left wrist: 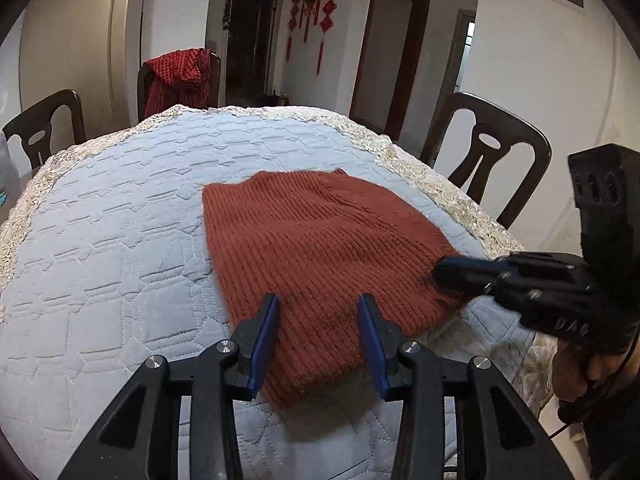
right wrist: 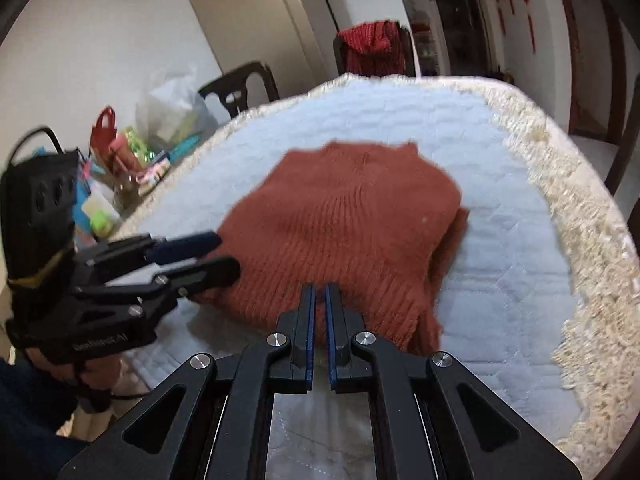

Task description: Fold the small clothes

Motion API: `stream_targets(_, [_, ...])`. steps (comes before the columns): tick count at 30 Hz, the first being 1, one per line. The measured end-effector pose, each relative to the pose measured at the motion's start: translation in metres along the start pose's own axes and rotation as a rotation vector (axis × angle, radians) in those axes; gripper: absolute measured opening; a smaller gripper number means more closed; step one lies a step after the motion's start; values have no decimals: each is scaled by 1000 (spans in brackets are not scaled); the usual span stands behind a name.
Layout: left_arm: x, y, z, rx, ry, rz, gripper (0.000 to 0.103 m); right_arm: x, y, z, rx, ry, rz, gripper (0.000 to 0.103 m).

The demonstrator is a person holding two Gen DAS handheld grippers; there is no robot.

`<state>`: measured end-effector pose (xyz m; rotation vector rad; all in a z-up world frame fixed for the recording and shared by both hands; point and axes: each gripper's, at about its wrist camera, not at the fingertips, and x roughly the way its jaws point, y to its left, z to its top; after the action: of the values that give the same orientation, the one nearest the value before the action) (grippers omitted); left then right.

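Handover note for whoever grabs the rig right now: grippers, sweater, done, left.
Left gripper: jaws apart over the near hem of the rust knit sweater; no pinch visible.
Right gripper: shut, tips at the sweater's near edge; whether knit is pinched is unclear.
Sweater: on the quilted blue tablecloth, near the table's front edge, neck away from you.
Done: the right side looks doubled under; no sleeves show.
Left: probably fold hem to neck, then flatten.
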<state>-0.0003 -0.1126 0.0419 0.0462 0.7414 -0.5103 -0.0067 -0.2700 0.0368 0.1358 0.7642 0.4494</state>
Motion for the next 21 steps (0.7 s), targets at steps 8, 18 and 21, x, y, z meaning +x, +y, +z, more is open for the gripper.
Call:
stream_targets(8, [3, 26, 7, -77, 1, 73, 43, 11, -20, 0, 75, 10, -14, 4])
stream_targets(18, [11, 44, 13, -144, 2, 60, 53, -2, -37, 14, 163, -49, -14, 48])
stream_targets(21, [16, 52, 16, -178, 7, 34, 54, 2, -45, 17, 204, -47, -11, 49])
